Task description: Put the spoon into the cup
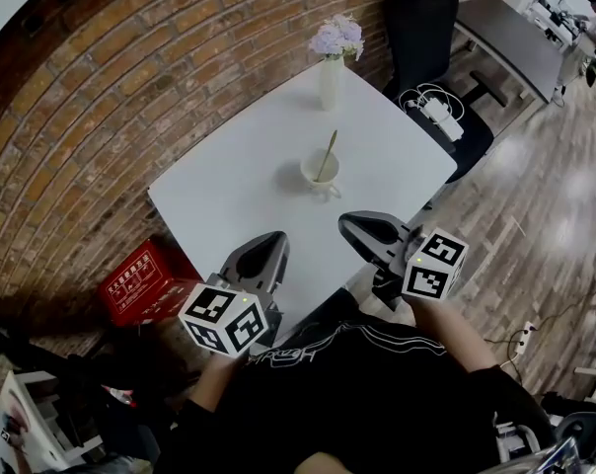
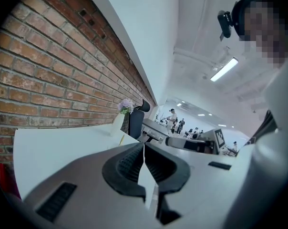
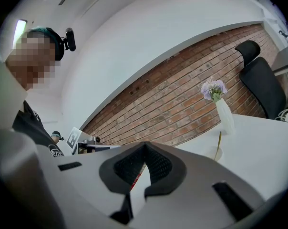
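Observation:
A white cup (image 1: 319, 172) stands near the middle of the white table (image 1: 229, 200), and a gold spoon (image 1: 327, 154) leans upright inside it. In the right gripper view the cup (image 3: 218, 153) and spoon (image 3: 218, 144) show small, ahead and to the right. My left gripper (image 1: 274, 242) hangs over the table's near edge, jaws closed with nothing between them. My right gripper (image 1: 351, 227) sits at the near right edge, also shut and empty. Both are well short of the cup.
A white vase with pale flowers (image 1: 334, 62) stands at the table's far corner. A black office chair (image 1: 431, 62) holding white cables sits to the right, a red crate (image 1: 145, 284) on the floor to the left. A brick wall (image 1: 130, 97) runs behind the table.

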The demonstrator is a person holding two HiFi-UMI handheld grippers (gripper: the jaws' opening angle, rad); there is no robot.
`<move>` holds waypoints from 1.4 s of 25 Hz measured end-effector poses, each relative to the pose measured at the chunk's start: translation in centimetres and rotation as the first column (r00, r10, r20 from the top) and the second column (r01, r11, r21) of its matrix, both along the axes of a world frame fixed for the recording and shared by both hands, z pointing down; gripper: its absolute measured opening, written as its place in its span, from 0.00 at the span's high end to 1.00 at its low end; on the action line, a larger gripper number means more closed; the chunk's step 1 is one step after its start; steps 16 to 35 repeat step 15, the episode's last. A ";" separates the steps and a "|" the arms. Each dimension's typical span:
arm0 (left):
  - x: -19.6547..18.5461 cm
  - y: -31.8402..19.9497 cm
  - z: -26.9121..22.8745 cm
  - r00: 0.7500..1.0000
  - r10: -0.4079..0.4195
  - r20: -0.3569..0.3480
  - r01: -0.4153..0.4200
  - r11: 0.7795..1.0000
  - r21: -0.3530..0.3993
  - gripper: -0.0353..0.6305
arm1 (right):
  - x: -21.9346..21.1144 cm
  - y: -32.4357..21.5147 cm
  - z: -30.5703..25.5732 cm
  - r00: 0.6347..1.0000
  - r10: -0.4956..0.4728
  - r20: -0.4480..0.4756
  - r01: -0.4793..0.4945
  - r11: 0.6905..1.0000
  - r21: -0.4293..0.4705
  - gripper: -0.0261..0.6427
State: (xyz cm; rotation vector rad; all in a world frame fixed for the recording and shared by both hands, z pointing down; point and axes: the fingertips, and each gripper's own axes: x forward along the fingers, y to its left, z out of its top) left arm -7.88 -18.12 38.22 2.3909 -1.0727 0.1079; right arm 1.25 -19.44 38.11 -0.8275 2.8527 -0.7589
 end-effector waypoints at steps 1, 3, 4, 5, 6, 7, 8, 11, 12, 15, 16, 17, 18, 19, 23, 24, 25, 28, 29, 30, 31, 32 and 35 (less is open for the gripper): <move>0.0 0.0 -0.1 1.000 0.001 0.001 -0.001 1.000 0.002 0.94 | 0.0 0.0 -0.2 1.000 0.001 0.001 -0.001 1.000 0.003 0.97; -0.2 -0.1 -0.3 1.000 -0.001 0.005 0.001 1.000 0.006 0.94 | -0.4 -0.1 -0.3 1.000 -0.004 0.002 0.004 1.000 0.009 0.97; -0.3 -0.2 -0.5 1.000 -0.001 0.007 0.001 1.000 0.009 0.94 | -0.5 0.0 -0.4 1.000 -0.007 0.002 0.007 1.000 0.012 0.97; -0.3 -0.2 -0.6 1.000 -0.001 0.007 0.000 1.000 0.012 0.94 | -0.7 0.1 -0.5 1.000 -0.010 0.001 0.010 1.000 0.014 0.97; -0.3 -0.2 -0.6 1.000 0.001 0.008 -0.001 1.000 0.014 0.94 | -0.7 0.2 -0.5 1.000 -0.012 -0.001 0.012 1.000 0.016 0.97; -0.3 -0.1 -0.6 1.000 0.003 0.008 -0.004 1.000 0.014 0.94 | -0.7 0.3 -0.5 1.000 -0.012 -0.003 0.012 1.000 0.017 0.97; -0.2 0.0 -0.6 1.000 0.006 0.008 -0.006 1.000 0.012 0.94 | -0.7 0.3 -0.5 1.000 -0.012 -0.005 0.012 1.000 0.016 0.97; -0.2 0.2 -0.4 1.000 0.009 0.012 -0.009 1.000 0.006 0.94 | -0.8 0.4 -0.5 1.000 -0.014 -0.008 0.014 1.000 0.013 0.97; -0.2 0.2 -0.4 1.000 0.010 0.014 -0.010 1.000 0.003 0.94 | -0.9 0.5 -0.5 1.000 -0.016 -0.008 0.016 1.000 0.013 0.97; -0.1 0.3 -0.2 1.000 0.012 0.016 -0.012 1.000 -0.004 0.94 | -1.0 0.6 -0.5 1.000 -0.021 -0.009 0.021 1.000 0.013 0.97; -0.1 0.3 -0.2 1.000 0.012 0.016 -0.012 1.000 -0.004 0.94 | -1.0 0.6 -0.5 1.000 -0.021 -0.009 0.021 1.000 0.013 0.97; -0.1 0.3 -0.2 1.000 0.012 0.016 -0.012 1.000 -0.004 0.94 | -1.0 0.6 -0.5 1.000 -0.021 -0.009 0.021 1.000 0.013 0.97; -0.1 0.3 -0.2 1.000 0.012 0.016 -0.012 1.000 -0.004 0.94 | -1.0 0.6 -0.5 1.000 -0.021 -0.009 0.021 1.000 0.013 0.97; -0.1 0.3 -0.2 1.000 0.012 0.016 -0.012 1.000 -0.004 0.94 | -1.0 0.6 -0.5 1.000 -0.021 -0.009 0.021 1.000 0.013 0.97; -0.1 0.3 -0.2 1.000 0.012 0.016 -0.012 1.000 -0.004 0.94 | -1.0 0.6 -0.5 1.000 -0.021 -0.009 0.021 1.000 0.013 0.97; -0.1 0.3 -0.2 1.000 0.012 0.016 -0.012 1.000 -0.004 0.94 | -1.0 0.6 -0.5 1.000 -0.021 -0.009 0.021 1.000 0.013 0.97; -0.1 0.3 -0.2 1.000 0.012 0.016 -0.012 1.000 -0.004 0.94 | -1.0 0.6 -0.5 1.000 -0.021 -0.009 0.021 1.000 0.013 0.97; -0.1 0.3 -0.2 1.000 0.012 0.016 -0.012 1.000 -0.004 0.94 | -1.0 0.6 -0.5 1.000 -0.021 -0.009 0.021 1.000 0.013 0.97; -0.1 0.3 -0.2 1.000 0.012 0.016 -0.012 1.000 -0.004 0.94 | -1.0 0.6 -0.5 1.000 -0.021 -0.009 0.021 1.000 0.013 0.97; -0.1 0.3 -0.2 1.000 0.012 0.016 -0.012 1.000 -0.004 0.94 | -1.0 0.6 -0.5 1.000 -0.021 -0.009 0.021 1.000 0.013 0.97; -0.1 0.3 -0.2 1.000 0.012 0.016 -0.012 1.000 -0.004 0.94 | -1.0 0.6 -0.5 1.000 -0.021 -0.009 0.021 1.000 0.013 0.97; -0.1 0.3 -0.2 1.000 0.012 0.016 -0.012 1.000 -0.004 0.94 | -1.0 0.6 -0.5 1.000 -0.021 -0.009 0.021 1.000 0.013 0.97; -0.1 0.3 -0.2 1.000 0.012 0.016 -0.012 1.000 -0.004 0.94 | -1.0 0.6 -0.5 1.000 -0.021 -0.009 0.021 1.000 0.013 0.97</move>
